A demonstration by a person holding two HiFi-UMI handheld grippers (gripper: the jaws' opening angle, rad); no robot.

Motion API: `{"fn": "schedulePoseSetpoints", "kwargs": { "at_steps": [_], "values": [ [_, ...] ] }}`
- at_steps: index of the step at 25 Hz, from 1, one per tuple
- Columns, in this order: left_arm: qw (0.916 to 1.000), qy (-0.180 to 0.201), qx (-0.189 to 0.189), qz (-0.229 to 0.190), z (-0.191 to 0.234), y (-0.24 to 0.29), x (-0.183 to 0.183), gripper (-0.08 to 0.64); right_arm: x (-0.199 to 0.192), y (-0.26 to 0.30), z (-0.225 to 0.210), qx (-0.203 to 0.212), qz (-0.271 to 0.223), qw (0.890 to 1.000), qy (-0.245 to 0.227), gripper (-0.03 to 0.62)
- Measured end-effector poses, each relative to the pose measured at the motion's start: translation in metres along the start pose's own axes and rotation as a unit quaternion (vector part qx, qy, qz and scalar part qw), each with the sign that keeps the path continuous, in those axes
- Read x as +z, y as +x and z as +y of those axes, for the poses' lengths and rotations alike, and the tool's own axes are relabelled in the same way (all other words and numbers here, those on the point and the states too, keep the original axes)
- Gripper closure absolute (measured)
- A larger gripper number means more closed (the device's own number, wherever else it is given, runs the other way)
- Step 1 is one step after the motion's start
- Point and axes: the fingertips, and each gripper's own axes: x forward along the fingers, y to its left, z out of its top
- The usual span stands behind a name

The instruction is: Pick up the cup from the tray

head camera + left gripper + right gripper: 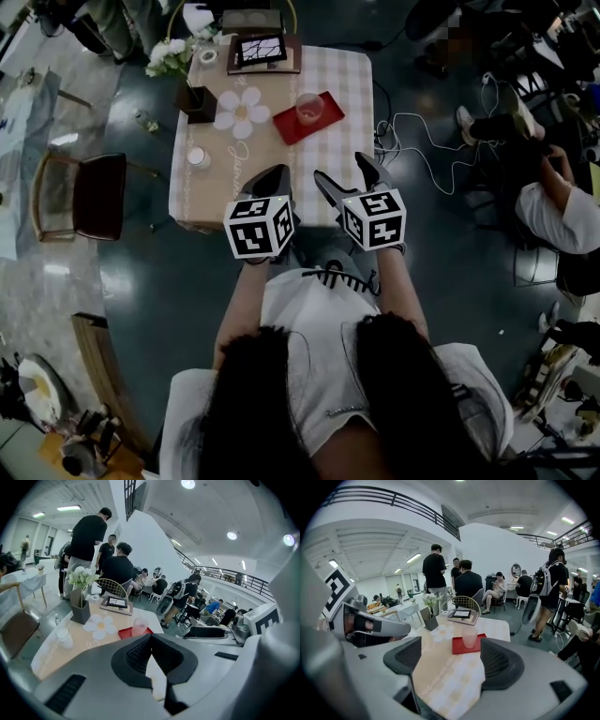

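A pale translucent cup (309,108) stands upright on a red tray (292,127) on the far right part of a small checked table (342,84). Both grippers hover over the table's near edge, well short of the tray. My left gripper (270,180) is shut with nothing in it, and its pads (140,651) meet. In its view the cup (139,626) and tray (125,632) lie ahead. My right gripper (347,178) stands open and empty. Between its wide-apart pads (501,663) I see the cup (469,637) on the tray (461,646), far beyond the tips.
A dark vase of white flowers (192,94), a flower-shaped mat (242,112), a small white jar (198,157) and a framed board (261,52) share the table. A chair (89,195) stands to its left. Cables (422,141) and seated people (553,206) are at the right.
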Motion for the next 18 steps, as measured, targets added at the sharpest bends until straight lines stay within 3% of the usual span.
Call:
{"fn": "schedulePoseSetpoints", "kwargs": {
  "at_steps": [18],
  "values": [
    [0.9997,-0.013,0.021,0.008,0.043,0.070,0.045,0.556,0.031,0.114,-0.045,0.007,0.050,0.998,-0.039,0.206]
  ]
}}
